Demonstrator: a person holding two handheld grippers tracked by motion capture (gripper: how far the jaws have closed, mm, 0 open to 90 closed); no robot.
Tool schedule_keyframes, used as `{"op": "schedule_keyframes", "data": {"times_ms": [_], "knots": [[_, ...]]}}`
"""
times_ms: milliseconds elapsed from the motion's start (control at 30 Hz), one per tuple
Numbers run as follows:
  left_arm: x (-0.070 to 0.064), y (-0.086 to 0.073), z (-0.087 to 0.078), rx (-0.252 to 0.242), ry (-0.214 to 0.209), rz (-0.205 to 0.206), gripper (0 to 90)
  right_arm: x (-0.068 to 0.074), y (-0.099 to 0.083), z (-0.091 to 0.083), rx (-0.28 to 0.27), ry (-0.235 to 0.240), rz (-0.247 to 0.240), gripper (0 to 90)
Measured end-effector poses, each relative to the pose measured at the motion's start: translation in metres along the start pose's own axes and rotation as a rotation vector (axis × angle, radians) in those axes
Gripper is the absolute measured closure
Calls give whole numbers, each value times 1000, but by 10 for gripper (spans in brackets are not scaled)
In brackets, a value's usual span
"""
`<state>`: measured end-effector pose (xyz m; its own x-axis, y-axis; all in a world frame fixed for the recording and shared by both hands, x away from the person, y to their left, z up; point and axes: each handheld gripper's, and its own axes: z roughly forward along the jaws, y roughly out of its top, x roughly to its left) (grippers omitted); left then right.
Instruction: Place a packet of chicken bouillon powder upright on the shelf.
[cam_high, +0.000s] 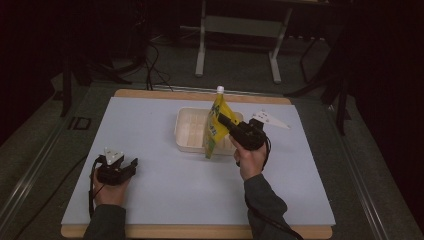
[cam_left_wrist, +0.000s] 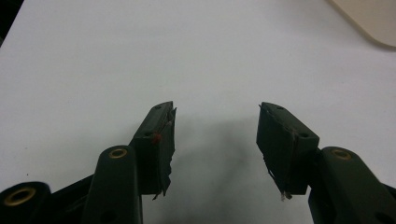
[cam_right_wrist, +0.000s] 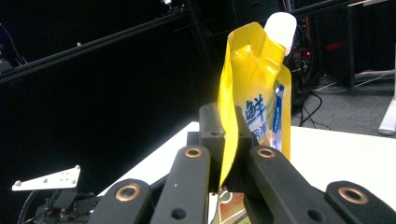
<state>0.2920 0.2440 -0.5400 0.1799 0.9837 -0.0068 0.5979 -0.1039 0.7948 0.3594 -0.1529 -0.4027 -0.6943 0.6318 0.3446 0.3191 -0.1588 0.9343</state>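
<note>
left tool (cam_high: 131, 163): open mat ahead | obstacle: tray (cam_high: 187, 131) mid-table, pouch (cam_high: 216, 127) over it

Two black handheld claws, each trailing a black cable. The left claw (cam_high: 134, 163) carried a grey three-cornered plate above its jaws; the right claw (cam_high: 220, 118) bore a longer pale plate behind its jaws. Brass-coloured rivets studded the black jaw links. Frayed tape edged the left claw's pads (cam_left_wrist: 166, 135). The person wore dark grey sleeves (cam_high: 266, 200).
</note>
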Motion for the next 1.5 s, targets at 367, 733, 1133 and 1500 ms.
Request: {"op": "schedule_keyframes", "data": {"times_ms": [367,733,1133,1500], "knots": [[0,0,0,-3,-1,-2,462,-2,3,8,-11,-22,-9,895],[0,0,0,-1,0,3,462,-7,4,16,-19,-53,6,895],[0,0,0,-5,-2,-3,461,-9,7,33,-27,-98,-20,895],[0,0,0,-4,-2,-2,461,-8,5,46,-9,-160,-65,897]]}}
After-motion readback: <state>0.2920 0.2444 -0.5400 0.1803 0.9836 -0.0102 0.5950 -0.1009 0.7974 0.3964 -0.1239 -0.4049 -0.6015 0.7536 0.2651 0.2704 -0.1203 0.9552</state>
